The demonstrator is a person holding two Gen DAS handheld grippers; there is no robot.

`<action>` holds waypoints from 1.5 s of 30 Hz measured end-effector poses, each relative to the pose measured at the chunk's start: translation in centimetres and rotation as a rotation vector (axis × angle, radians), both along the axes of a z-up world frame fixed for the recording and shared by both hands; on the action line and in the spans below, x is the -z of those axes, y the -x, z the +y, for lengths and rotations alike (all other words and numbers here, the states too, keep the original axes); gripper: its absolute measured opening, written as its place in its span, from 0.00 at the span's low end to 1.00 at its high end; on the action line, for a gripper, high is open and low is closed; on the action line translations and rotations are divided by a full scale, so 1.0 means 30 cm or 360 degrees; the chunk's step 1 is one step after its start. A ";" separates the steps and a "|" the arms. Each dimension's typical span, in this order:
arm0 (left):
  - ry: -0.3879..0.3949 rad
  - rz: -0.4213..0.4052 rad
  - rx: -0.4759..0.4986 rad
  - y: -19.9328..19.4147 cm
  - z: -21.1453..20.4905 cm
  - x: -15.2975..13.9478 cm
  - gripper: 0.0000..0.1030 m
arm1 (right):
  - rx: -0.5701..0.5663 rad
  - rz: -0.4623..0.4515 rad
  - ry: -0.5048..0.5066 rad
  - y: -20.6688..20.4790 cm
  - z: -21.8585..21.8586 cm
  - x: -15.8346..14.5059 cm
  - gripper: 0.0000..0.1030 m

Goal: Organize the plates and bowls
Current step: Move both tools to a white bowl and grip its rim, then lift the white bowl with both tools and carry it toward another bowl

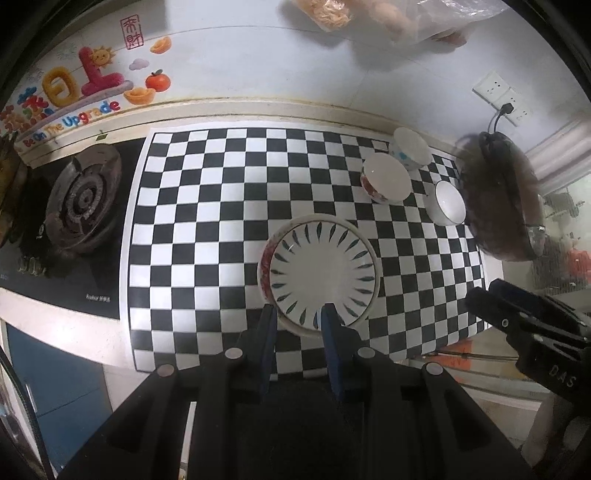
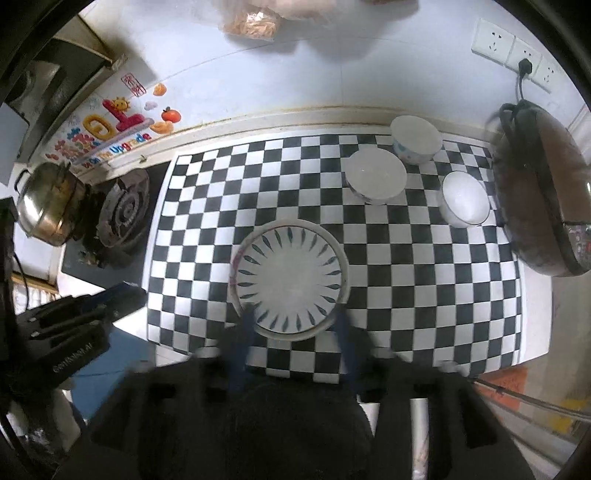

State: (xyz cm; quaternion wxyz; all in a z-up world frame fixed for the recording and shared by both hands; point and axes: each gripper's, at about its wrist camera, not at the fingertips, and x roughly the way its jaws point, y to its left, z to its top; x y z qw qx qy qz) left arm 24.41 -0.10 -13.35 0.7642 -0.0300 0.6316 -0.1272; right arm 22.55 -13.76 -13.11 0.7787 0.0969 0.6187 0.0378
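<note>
A white plate with a dark leaf pattern [image 1: 323, 271] lies stacked on a red-patterned plate [image 1: 264, 267] on the checkered mat [image 1: 207, 221]; the stack also shows in the right wrist view [image 2: 290, 278]. Three bowls stand at the back right: a red-patterned bowl [image 1: 386, 177], a blue-patterned bowl [image 1: 410, 147] and a plain white bowl [image 1: 448, 202]. My left gripper [image 1: 299, 319] is open above the stack's near rim, empty. My right gripper [image 2: 295, 326] is open, blurred, its fingers either side of the stack's near rim. The right gripper also shows in the left wrist view [image 1: 480, 295].
A gas burner [image 1: 83, 199] sits left of the mat, with a steel pot [image 2: 46, 203] beside it. A dark wok [image 2: 543, 192] leans at the right. Wall sockets [image 2: 513, 51] and food bags [image 1: 369, 14] are on the wall. The counter edge runs along the front.
</note>
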 end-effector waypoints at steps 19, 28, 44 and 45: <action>-0.0018 0.0026 0.0052 -0.508 -0.395 0.283 0.27 | 0.0358 -0.0007 -0.0133 -0.444 -0.525 0.381 0.65; 0.0006 0.0416 -0.0034 -0.780 -0.647 0.640 0.27 | 0.0197 0.0272 -0.0156 -0.777 -0.678 0.748 0.54; -0.0057 0.0477 -0.0047 -0.785 -0.723 0.753 0.12 | -0.0049 0.0486 -0.0141 -0.923 -0.669 0.980 0.09; -0.0061 0.0470 -0.0040 -0.785 -0.723 0.745 0.12 | -0.0050 0.0488 -0.0156 -0.917 -0.675 0.975 0.09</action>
